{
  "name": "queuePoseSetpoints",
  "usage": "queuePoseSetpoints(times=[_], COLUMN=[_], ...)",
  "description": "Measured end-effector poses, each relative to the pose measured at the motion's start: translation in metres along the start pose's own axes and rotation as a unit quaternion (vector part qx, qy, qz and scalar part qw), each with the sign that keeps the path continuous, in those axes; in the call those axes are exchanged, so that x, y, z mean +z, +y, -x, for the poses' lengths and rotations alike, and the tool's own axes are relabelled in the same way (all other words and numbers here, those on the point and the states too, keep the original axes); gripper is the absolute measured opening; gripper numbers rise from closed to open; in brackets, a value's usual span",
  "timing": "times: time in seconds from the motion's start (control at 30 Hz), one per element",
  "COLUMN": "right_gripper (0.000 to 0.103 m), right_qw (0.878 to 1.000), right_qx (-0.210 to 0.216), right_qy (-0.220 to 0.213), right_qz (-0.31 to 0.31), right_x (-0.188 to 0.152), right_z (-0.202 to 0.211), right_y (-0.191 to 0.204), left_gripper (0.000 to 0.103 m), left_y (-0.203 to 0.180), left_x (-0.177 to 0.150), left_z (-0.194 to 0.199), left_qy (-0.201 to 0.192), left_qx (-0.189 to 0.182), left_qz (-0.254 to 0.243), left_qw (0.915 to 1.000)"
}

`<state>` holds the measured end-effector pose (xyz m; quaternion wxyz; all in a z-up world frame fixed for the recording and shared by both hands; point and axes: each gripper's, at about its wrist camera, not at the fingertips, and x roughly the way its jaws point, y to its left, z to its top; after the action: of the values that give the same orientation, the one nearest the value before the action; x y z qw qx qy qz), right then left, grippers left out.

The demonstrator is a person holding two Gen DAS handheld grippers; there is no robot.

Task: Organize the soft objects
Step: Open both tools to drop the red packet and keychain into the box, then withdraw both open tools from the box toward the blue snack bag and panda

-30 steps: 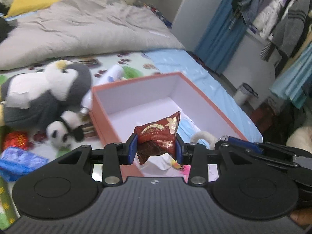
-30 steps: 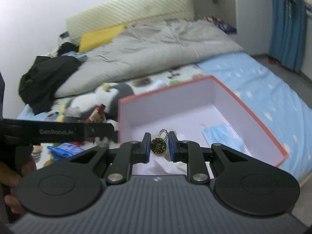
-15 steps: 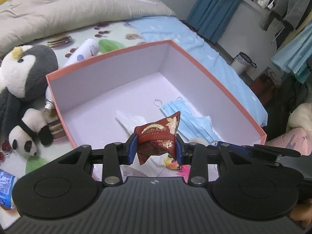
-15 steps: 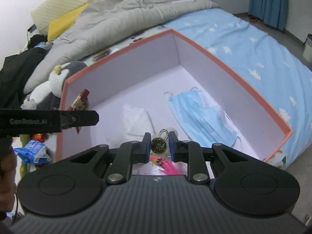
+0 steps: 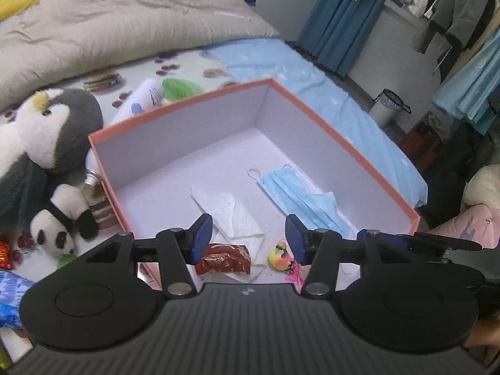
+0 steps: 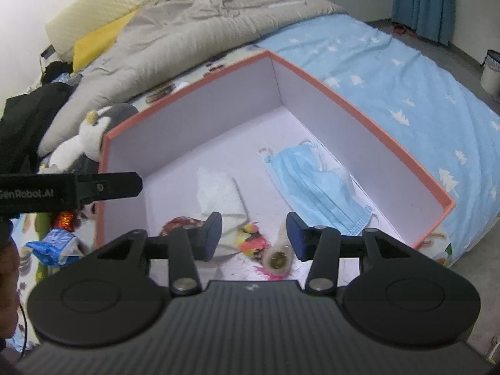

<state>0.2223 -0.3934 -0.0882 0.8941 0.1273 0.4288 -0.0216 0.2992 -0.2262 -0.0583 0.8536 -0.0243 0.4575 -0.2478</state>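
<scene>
The red snack packet (image 5: pixel 223 258) lay on the floor of the orange box (image 5: pixel 343 137), against the white tissue (image 5: pixel 232 215), directly under the left gripper (image 5: pixel 248 234), whose jaws stood wide apart and held nothing. The right gripper (image 6: pixel 254 232) was equally wide and empty above a fuzzy keychain (image 6: pixel 276 256). Lifting away carelessly, a finger might have snagged the face mask (image 6: pixel 315 187) or the box's near wall and tipped the contents.
</scene>
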Motion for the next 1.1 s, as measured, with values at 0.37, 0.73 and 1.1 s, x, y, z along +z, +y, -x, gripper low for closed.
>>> queuePoseSetpoints(times=[0.37,0.73,1.1], right_gripper=[0.049,0.049,0.049], right_qw=[0.998,0.994,0.992], right_qx=[0.017,0.039,0.078], right_qy=[-0.054,-0.093,-0.089], right_qz=[0.016,0.039,0.051], right_x=[-0.020,-0.056,-0.100], right_z=[0.063,0.115,0.140], right_y=[0.028,0.068,0.101], left_gripper=[0.058,0.061,0.062], left_y=[-0.002,0.007,0.024], left_x=[-0.038,-0.094,-0.161], left_z=[0.085,0.160,0.219], left_qy=[-0.050,-0.094,-0.130], left_qx=[0.006,0.012,0.056], left_qz=[0.003,0.013,0.035], left_qw=[0.9987,0.9954,0.9893])
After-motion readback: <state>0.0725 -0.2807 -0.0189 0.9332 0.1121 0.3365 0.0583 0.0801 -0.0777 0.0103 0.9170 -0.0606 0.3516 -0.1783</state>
